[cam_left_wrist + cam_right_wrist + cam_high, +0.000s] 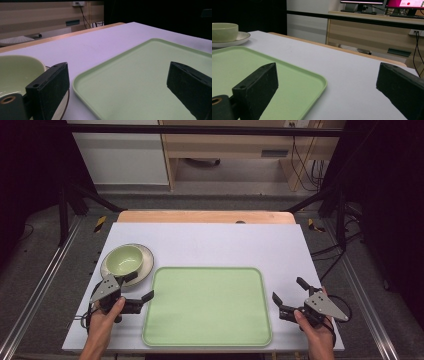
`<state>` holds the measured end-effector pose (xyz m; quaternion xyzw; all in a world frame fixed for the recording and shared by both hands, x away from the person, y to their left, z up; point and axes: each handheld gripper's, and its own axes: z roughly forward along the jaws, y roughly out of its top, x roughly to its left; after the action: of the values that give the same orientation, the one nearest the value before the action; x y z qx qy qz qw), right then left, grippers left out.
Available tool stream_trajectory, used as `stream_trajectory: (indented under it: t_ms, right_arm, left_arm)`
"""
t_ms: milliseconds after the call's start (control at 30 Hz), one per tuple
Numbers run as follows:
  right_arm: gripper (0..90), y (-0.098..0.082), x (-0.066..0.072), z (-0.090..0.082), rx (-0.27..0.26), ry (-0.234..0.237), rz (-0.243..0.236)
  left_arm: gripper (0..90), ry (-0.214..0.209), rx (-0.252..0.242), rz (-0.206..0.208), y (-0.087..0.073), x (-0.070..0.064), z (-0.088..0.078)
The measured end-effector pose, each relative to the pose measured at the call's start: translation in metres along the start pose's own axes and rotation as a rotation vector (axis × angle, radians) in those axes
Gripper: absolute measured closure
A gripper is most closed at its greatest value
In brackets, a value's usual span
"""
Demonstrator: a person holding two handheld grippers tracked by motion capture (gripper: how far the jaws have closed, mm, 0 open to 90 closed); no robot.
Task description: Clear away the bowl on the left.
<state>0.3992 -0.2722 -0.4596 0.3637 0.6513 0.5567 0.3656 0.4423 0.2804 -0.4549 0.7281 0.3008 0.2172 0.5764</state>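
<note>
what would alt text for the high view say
Two hand-held grippers, the left gripper and the right gripper, sit open either side of an empty green tray on a white table; a green bowl rests on a plate.

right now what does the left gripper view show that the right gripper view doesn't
Left gripper view: the green bowl close up, right beside the left tongs, and the tray's near left corner.

Right gripper view: two monitors on a wooden desk, the plate under the bowl seen whole and farther off, and the right tongs straddling the tray's right edge.

Both: the green tray, the white table, and open tongs holding nothing.
</note>
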Motion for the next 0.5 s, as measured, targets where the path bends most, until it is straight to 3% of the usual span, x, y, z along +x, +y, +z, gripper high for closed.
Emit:
stream_trajectory:
  t_ms: [333, 433, 500]
  right_arm:
    - [4.1, -0.0002, 0.0047, 0.0083, 0.012, 0.011, -0.015]
    - [4.1, -0.0004, 0.0072, 0.0093, 0.016, 0.011, -0.017]
    - [4.1, 0.0003, 0.0090, 0.0088, 0.016, 0.012, -0.012]
  left_arm:
    - [3.6, 0.009, 0.017, -0.015, 0.0022, -0.0004, 0.0044]
    - [3.5, 0.025, 0.006, -0.020, 0.0057, -0.0005, 0.0017]
    - [3.5, 0.034, -0.013, -0.047, 0.0081, 0.0005, 0.0012]
